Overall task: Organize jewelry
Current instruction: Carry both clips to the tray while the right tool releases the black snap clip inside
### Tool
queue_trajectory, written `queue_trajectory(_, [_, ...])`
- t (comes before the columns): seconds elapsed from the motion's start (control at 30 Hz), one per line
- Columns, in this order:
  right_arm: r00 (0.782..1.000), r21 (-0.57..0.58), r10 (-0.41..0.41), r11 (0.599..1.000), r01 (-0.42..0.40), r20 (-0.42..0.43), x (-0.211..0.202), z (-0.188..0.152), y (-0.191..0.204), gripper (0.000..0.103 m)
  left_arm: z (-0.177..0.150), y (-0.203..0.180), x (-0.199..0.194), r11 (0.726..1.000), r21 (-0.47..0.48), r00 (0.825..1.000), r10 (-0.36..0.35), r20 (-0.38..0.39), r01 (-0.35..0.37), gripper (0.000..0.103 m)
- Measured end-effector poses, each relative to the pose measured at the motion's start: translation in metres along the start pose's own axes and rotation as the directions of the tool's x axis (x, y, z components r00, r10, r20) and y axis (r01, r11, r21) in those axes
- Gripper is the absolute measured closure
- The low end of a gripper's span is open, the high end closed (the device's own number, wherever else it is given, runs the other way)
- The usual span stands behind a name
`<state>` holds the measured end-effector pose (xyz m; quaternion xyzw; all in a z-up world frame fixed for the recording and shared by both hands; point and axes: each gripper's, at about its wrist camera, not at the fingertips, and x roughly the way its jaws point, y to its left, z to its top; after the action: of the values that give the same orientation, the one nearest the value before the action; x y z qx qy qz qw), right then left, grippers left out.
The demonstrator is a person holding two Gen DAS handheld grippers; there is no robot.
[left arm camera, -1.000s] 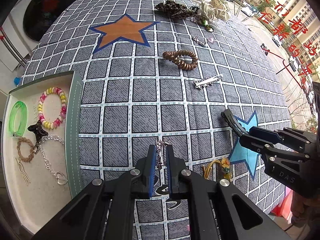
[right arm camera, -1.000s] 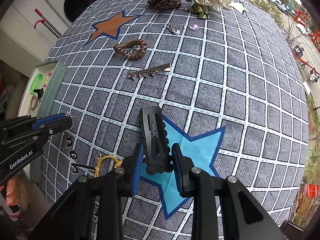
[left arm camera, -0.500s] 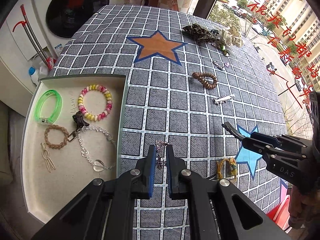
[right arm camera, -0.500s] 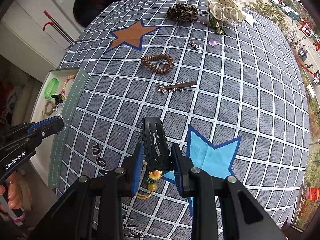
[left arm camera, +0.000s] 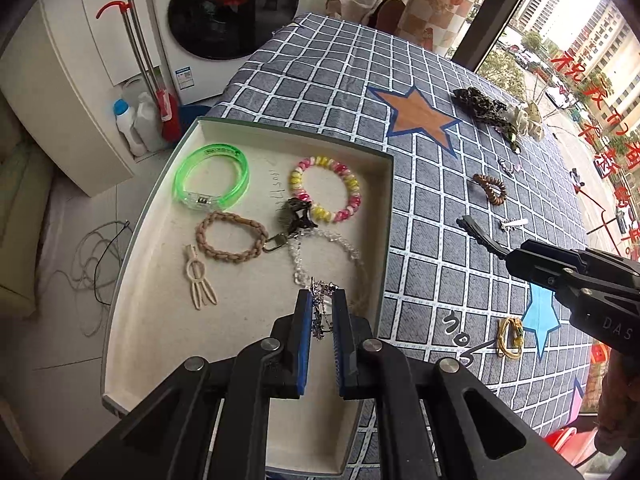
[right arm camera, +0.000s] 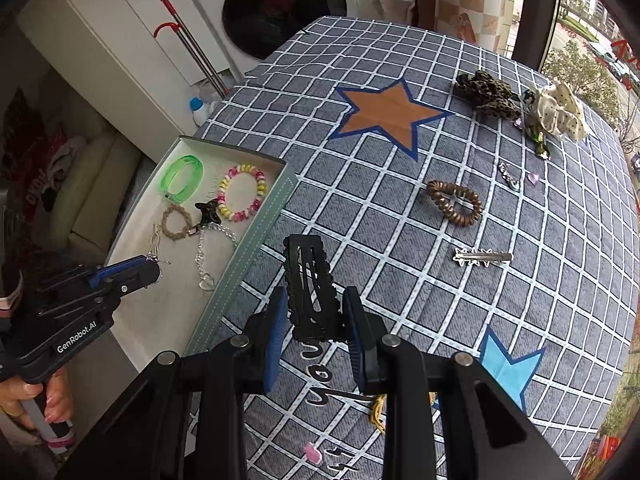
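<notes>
My left gripper [left arm camera: 322, 300] is shut on a small silver chain piece [left arm camera: 320, 312] and holds it above the near right part of the white tray [left arm camera: 152, 312]. The tray holds a green bangle [left arm camera: 210, 176], a pink-yellow bead bracelet [left arm camera: 326, 188], a braided tan band [left arm camera: 231, 237], a black claw clip [left arm camera: 296, 212], a crystal chain [left arm camera: 320, 248] and a cream hairpin [left arm camera: 198, 280]. My right gripper [right arm camera: 316, 312] is shut on a black hair clip [right arm camera: 310, 284], held above the checked cloth right of the tray [right arm camera: 256, 232].
On the cloth lie a brown coil hair tie [right arm camera: 454, 202], a silver star clip [right arm camera: 482, 257], a small silver charm [right arm camera: 508, 176], a leopard scrunchie [right arm camera: 486, 94], a cream scrunchie [right arm camera: 560, 112] and a yellow cord piece [left arm camera: 510, 336]. A washing machine [left arm camera: 236, 8] stands beyond the table.
Both grippers have moved left toward the tray. My left gripper with the silver chain piece now hangs over the tray; the right one with the black clip has left the blue star.
</notes>
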<state>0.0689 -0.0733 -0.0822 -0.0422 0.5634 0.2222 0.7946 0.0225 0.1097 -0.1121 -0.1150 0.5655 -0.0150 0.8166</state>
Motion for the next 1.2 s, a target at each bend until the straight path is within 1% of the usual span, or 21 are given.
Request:
queue_trajectory(0.23, [0.997,-0.113,0.071,0.991,-0.073,-0.016,0.022,0.019,0.065,0.072,-0.013,0.053,-0.003,0.994,-0.091,0.999,0.052,-0.007,-0.053,0.086])
queue_trajectory(0.4, [0.993,-0.167,0.110,0.979,-0.117,-0.050,0.045,0.018,0.104,0.072,-0.024,0.082,0.004,0.987,-0.128,0.995,0.096,-0.025,-0.098,0.086])
queue_trajectory(0.53, [0.990,-0.195,0.114,0.972,-0.129,-0.084,0.066,0.014,0.125,0.072,-0.029,0.096,0.017,0.982,-0.143,0.992,0.119,-0.048,-0.124,0.086])
queue_trajectory(0.67, [0.987,-0.203,0.111,0.970,-0.133,-0.117,0.085,0.009,0.136,0.072,-0.029,0.100,0.029,0.981,-0.139,0.991,0.125,-0.055,-0.132,0.086])
queue_trajectory(0.8, [0.986,-0.209,0.092,0.971,-0.120,-0.141,0.100,0.004,0.142,0.072,-0.027,0.100,0.039,0.981,-0.136,0.990,0.130,-0.061,-0.138,0.087])
queue_trajectory(0.9, [0.986,-0.202,0.081,0.973,-0.110,-0.149,0.106,0.002,0.142,0.072,-0.027,0.098,0.044,0.981,-0.116,0.987,0.152,-0.059,-0.158,0.086])
queue_trajectory(1.2, [0.983,-0.197,0.047,0.977,-0.083,-0.180,0.123,0.001,0.138,0.072,-0.024,0.095,0.050,0.980,-0.097,0.984,0.170,-0.058,-0.175,0.086])
